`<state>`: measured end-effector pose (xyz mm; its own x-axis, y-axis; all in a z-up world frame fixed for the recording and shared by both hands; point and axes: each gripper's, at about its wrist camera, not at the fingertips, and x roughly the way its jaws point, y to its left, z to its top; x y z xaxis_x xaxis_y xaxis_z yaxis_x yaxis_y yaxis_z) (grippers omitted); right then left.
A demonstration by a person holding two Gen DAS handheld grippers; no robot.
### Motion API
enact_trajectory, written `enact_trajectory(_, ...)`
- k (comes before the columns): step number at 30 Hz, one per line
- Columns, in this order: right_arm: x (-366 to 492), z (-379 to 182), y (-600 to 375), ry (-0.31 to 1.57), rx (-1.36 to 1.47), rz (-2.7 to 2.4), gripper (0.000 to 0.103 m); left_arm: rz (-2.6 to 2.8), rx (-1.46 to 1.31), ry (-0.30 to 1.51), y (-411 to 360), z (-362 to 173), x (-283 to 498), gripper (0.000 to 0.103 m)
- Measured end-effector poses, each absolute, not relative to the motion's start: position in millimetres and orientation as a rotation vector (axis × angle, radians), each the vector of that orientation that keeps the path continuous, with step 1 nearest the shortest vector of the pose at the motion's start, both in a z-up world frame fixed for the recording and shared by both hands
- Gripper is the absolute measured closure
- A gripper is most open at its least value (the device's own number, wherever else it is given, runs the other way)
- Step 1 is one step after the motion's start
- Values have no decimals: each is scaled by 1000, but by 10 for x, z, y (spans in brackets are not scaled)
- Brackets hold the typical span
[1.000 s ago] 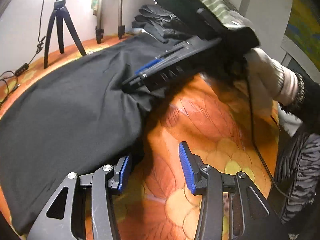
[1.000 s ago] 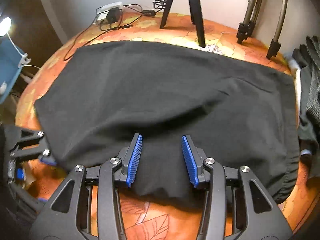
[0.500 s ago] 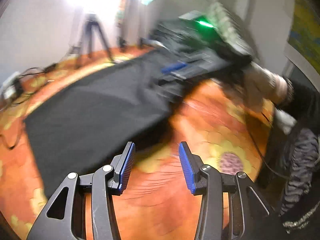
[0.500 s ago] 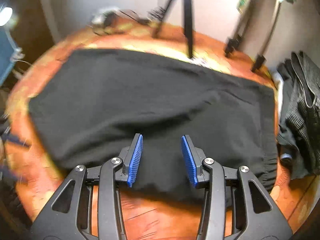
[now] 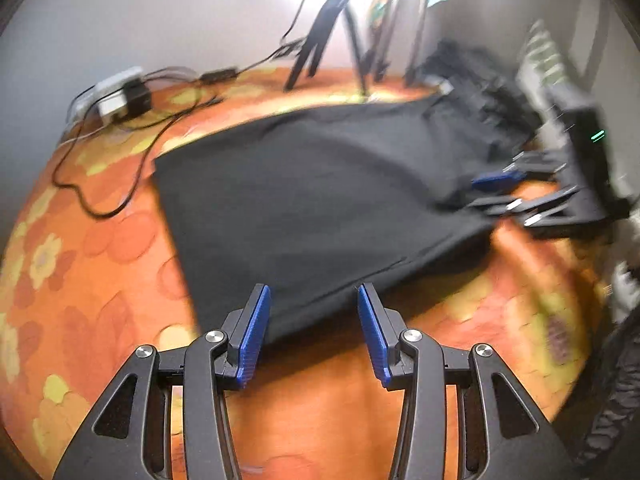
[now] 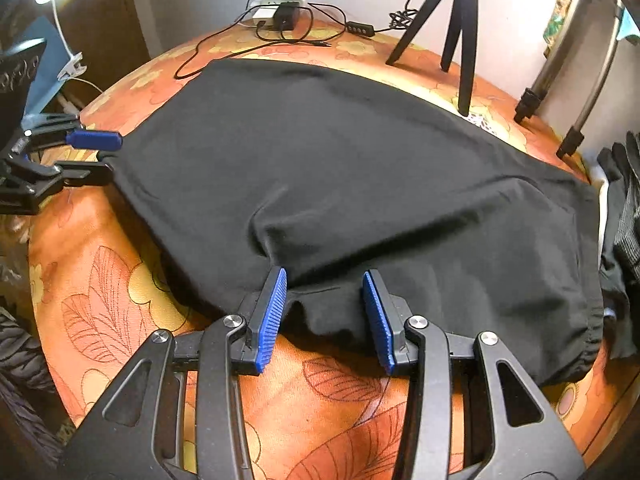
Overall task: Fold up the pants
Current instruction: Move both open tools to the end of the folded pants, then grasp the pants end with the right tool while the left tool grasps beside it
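Since the earlier frame, the left gripper [image 5: 314,320] has been swung away from the edge of the black pants [image 5: 320,192] toward their narrow end, so that the hem corner is now seen between its parted blue pads [image 5: 252,340]; the pads are not pressed on the cloth and nothing is grasped. From the right wrist view the left gripper [image 6: 96,156] is seen at the far left end of the pants [image 6: 340,184], jaws apart. The right gripper [image 6: 325,312] is released as well: its two blue pads [image 6: 274,316] stand on either side of a fold at the near edge of the pants, without pinching it. One pair of pants is laid flat across the orange flowered tabletop [image 6: 132,288], the gathered waistband at the right. No containers are seen. Behind the pants, one small black tripod [image 6: 452,32] is stood on the tabletop, and the feet of two larger light stands [image 6: 560,96] are visible at the right. One white power strip [image 6: 280,4] with a black plug and cables lies at the far edge. A heap of dark clothing [image 6: 620,208] is piled beside the waistband.
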<state>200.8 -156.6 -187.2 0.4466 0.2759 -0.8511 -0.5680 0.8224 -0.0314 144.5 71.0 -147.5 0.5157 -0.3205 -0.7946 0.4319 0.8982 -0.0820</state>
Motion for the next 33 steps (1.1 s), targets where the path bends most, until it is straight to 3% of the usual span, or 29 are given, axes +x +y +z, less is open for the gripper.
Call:
enact_trajectory(8,1778,-1491,-1610,920,-265,549,60,-344,1,842,1299,-1163,1539,60)
enact_trajectory(14,1363,-1225,-1070,824,-297,676,59,-281,-60,799,1624,-970,1691,60)
enact_trajectory(27,1173,-1594,224,766,-677,848,58,-322,-91,859,1749,-1067,2200,53)
enact_trajectory(33,1313,-1806,425,788,-795,887,52,-333,-89,918,1772,-1192,2525,52)
